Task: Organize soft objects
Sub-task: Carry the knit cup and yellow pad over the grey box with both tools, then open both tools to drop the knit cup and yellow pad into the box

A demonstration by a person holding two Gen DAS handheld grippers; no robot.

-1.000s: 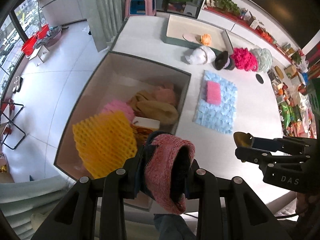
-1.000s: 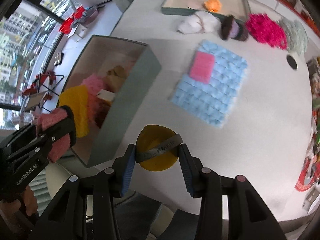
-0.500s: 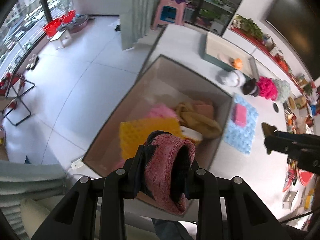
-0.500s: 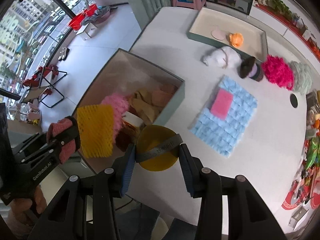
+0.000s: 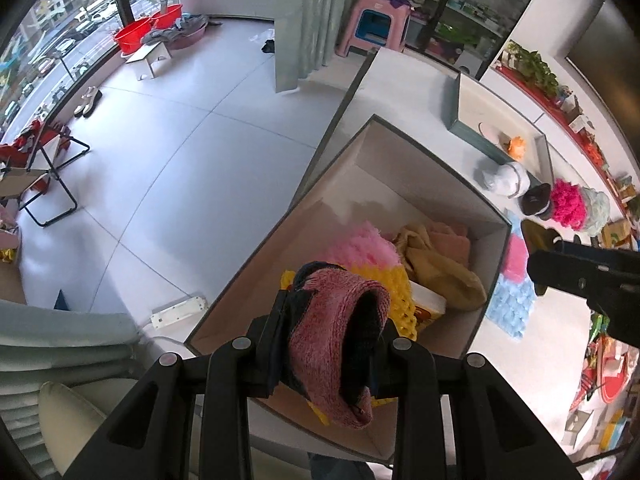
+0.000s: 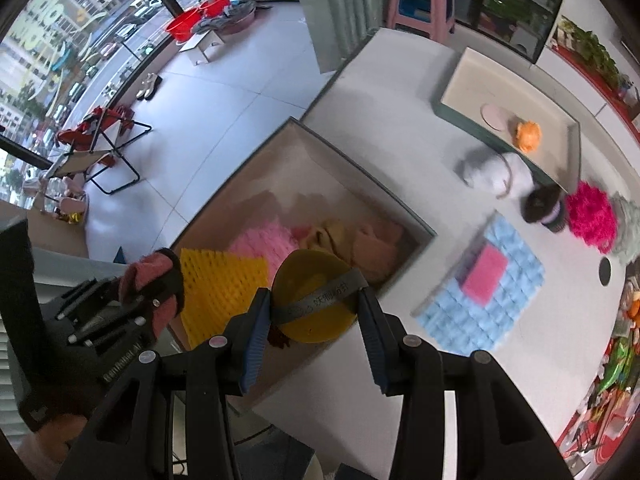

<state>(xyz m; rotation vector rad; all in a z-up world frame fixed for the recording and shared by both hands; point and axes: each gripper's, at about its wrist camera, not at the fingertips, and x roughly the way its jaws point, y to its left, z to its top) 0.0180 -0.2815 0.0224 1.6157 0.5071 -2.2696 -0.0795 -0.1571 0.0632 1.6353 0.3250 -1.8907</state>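
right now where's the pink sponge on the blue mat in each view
Left wrist view: the pink sponge sits at the right edge, on the blue mat, partly behind the right gripper.
Right wrist view: right of centre, the sponge lies on the mat.
Shared landmark: the open box just left of the mat.

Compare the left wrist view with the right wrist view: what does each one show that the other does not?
Only the left wrist view shows the white power strip on the floor.

Only the right wrist view shows the whole yellow puff with its grey band, held between the right gripper's fingers, and the black disc on the table.

Both show the open box of soft things, the red sock in the left gripper, the blue mat and the pink sponge.
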